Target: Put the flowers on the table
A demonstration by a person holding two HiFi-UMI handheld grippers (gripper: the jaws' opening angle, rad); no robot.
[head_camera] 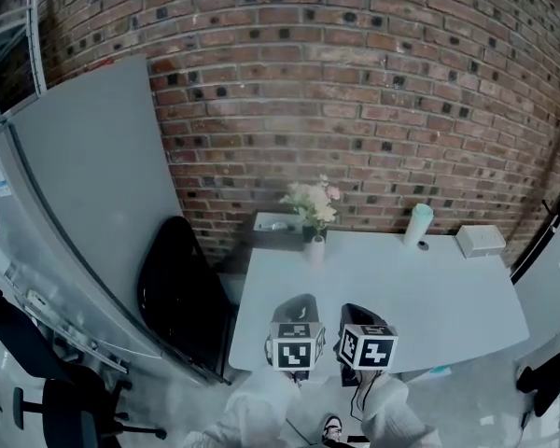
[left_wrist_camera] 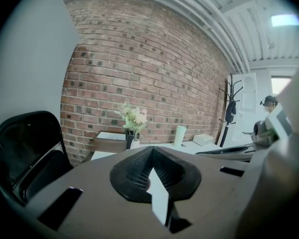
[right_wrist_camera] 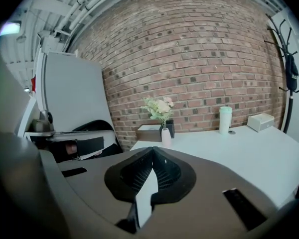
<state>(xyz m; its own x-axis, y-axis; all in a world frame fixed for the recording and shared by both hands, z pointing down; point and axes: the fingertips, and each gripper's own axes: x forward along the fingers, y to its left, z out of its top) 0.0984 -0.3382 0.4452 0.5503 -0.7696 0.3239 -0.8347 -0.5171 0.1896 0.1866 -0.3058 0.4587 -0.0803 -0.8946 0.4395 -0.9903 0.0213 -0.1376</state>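
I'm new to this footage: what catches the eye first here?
Flowers in a white vase stand at the far left corner of the table, against a brick wall. Nearer, the left gripper and right gripper hang shut and empty by its near edge. A black chair stands to its left.

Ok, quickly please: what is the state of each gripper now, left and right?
Left gripper: closed, holding nothing.
Right gripper: closed, holding nothing.

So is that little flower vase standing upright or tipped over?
Upright: the vase stands on its base near the table's back edge, flowers pointing up.
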